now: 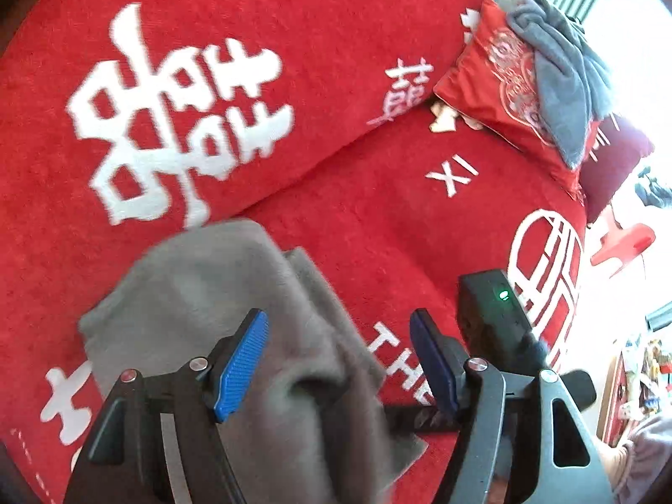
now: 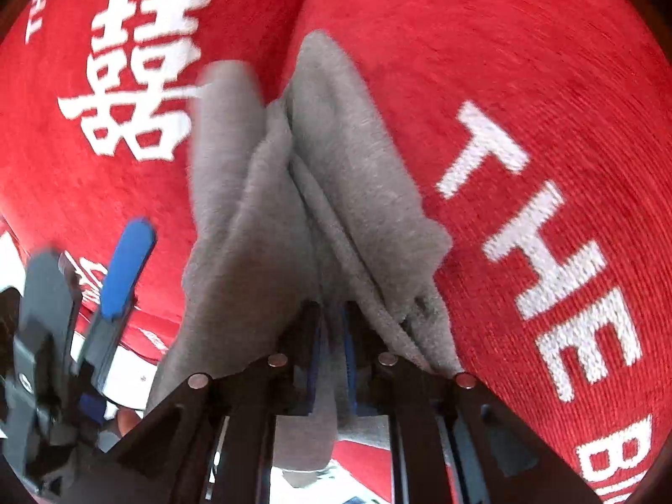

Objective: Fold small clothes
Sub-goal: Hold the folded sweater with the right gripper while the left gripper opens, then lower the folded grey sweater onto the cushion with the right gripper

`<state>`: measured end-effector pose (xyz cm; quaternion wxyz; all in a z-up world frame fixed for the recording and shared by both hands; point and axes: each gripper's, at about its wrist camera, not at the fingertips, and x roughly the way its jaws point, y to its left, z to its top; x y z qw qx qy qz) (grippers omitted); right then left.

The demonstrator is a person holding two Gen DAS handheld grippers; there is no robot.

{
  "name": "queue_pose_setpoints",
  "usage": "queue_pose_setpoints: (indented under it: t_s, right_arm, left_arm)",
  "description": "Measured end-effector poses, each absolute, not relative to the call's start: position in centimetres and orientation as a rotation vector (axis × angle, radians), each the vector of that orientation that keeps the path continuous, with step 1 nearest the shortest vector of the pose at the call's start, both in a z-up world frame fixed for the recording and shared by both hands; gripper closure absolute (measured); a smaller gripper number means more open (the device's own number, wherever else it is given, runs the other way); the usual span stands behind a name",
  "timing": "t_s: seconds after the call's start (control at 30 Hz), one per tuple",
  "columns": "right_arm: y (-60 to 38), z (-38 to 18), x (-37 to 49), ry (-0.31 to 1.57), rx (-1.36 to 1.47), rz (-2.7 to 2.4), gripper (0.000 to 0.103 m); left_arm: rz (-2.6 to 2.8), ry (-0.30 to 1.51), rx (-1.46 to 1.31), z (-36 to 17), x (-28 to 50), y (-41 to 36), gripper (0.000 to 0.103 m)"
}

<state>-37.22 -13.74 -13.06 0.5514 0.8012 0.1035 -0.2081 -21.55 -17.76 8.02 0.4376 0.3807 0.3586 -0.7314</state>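
A small grey fleece garment [image 1: 235, 315] lies bunched on a red sofa cover [image 1: 378, 218] with white lettering. My left gripper [image 1: 340, 361] is open, its blue pads [image 1: 241, 367] spread wide, the left pad over the cloth and nothing held. In the right wrist view the same grey garment [image 2: 294, 193] hangs folded lengthwise from my right gripper [image 2: 334, 336], which is shut on its near edge. The left gripper [image 2: 126, 269] shows at the lower left of that view, apart from the cloth.
A red embroidered cushion [image 1: 495, 80] with a blue-grey garment [image 1: 558, 71] draped on it sits at the far right of the sofa. A small beige item [image 1: 445, 117] lies beside the cushion. The sofa's right edge drops to a bright floor [image 1: 621, 227].
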Motion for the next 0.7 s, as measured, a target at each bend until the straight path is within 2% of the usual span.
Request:
queue_pose_setpoints:
  t_s: [0.03,0.2,0.33,0.47,0.63,0.67,0.7]
  right_arm:
    - [-13.6,-13.3,-37.9,0.21,1.913,-0.491,0.082]
    - [-13.9,-13.6,-41.3,-0.021,2.006,-0.46,0.047]
    - [-15.0,-13.5,-41.5,-0.133,2.018,-0.411,0.041]
    - [-15.9,-12.3,-39.5,-0.036,1.958,-0.381,0.033]
    - [-18.3,-9.6,-35.5,0.314,1.789,-0.468,0.035]
    - [-18.9,-8.9,-34.8,0.406,1.731,-0.501,0.048]
    - [-19.5,-8.0,-33.7,0.491,1.677,-0.529,0.076]
  left_arm:
    - [-1.797,0.901,0.932,8.1,-20.6,-17.5,0.032]
    - [-1.598,1.04,0.844,6.9,-13.6,-16.6,0.032]
    - [-1.422,1.107,0.826,4.8,-8.9,-16.1,0.032]
    - [-1.28,1.185,0.732,3.5,-4.3,-15.4,0.032]
    - [-1.168,1.193,0.761,2.0,-1.8,-15.1,0.032]
    - [-1.146,1.202,0.772,1.5,-1.8,-15.2,0.032]
    - [-1.124,1.222,0.783,0.9,-1.7,-15.3,0.032]
